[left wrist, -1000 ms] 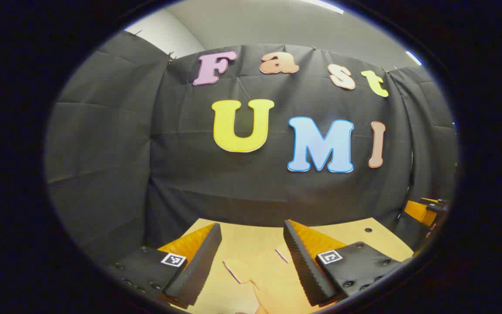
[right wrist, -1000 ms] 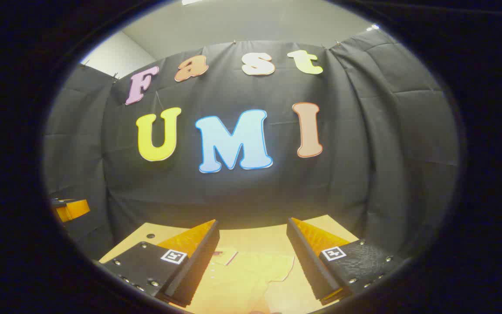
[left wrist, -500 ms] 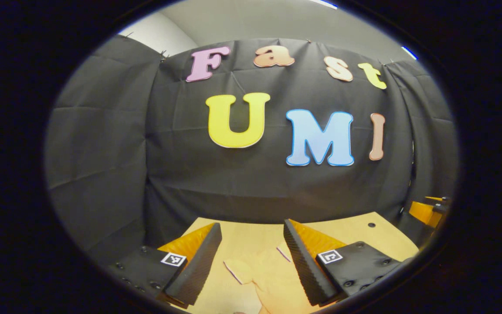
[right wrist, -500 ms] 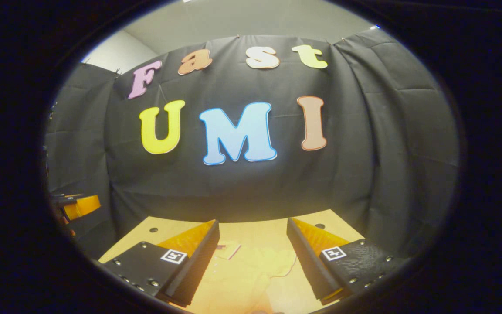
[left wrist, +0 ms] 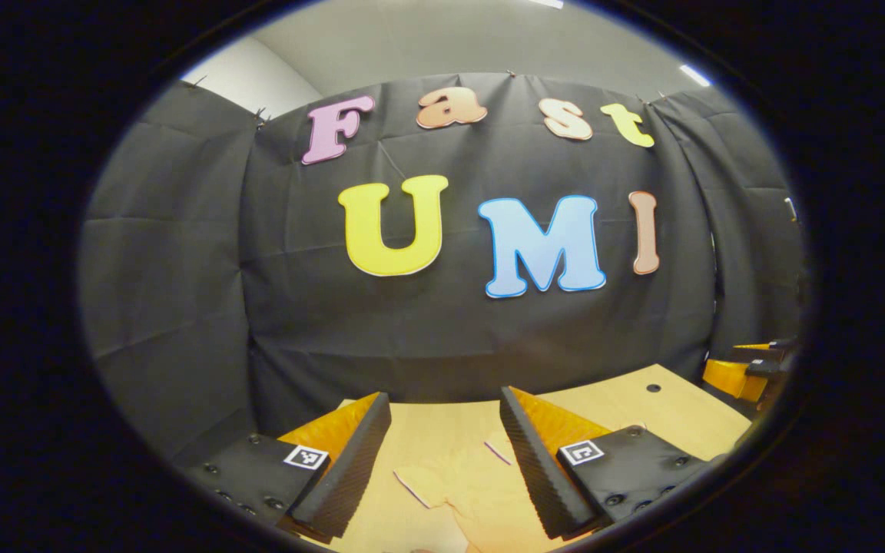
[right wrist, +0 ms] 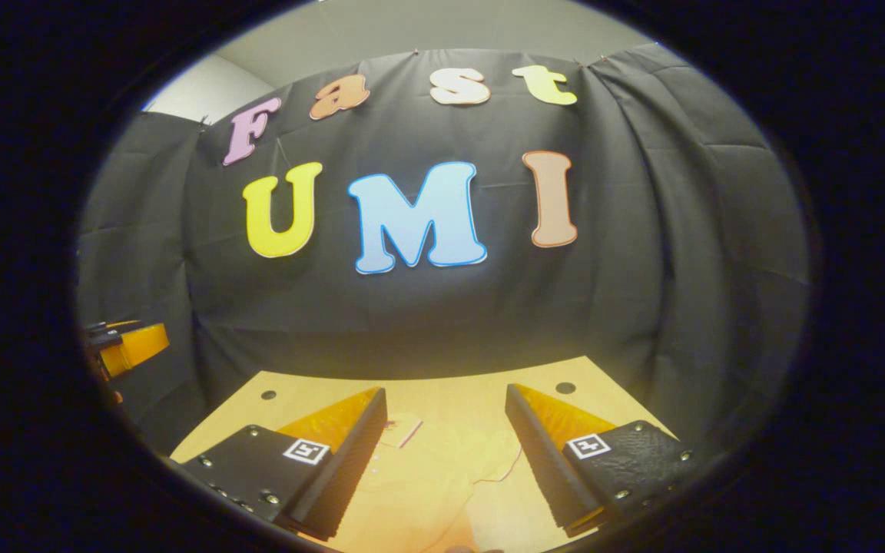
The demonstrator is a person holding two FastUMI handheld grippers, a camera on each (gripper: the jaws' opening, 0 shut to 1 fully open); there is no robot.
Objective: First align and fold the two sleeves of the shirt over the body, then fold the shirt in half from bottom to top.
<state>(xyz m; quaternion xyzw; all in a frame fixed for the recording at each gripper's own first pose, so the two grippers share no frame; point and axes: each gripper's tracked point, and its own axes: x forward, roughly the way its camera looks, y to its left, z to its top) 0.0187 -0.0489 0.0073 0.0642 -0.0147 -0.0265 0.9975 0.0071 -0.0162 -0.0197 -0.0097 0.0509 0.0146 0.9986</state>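
Pale orange cloth shirt (left wrist: 458, 491) lies on light wooden table (left wrist: 627, 407) w/ sleeves apparently unfolded; left gripper (left wrist: 442, 453) & right gripper (right wrist: 446, 445) hover above, both spread, holding nothing, so folds prob. all left.

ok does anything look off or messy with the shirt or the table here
Nothing stands out. The shirt lies loosely rumpled on the wooden table, not yet folded. Both the left claw and the right claw hang open above it, holding nothing.
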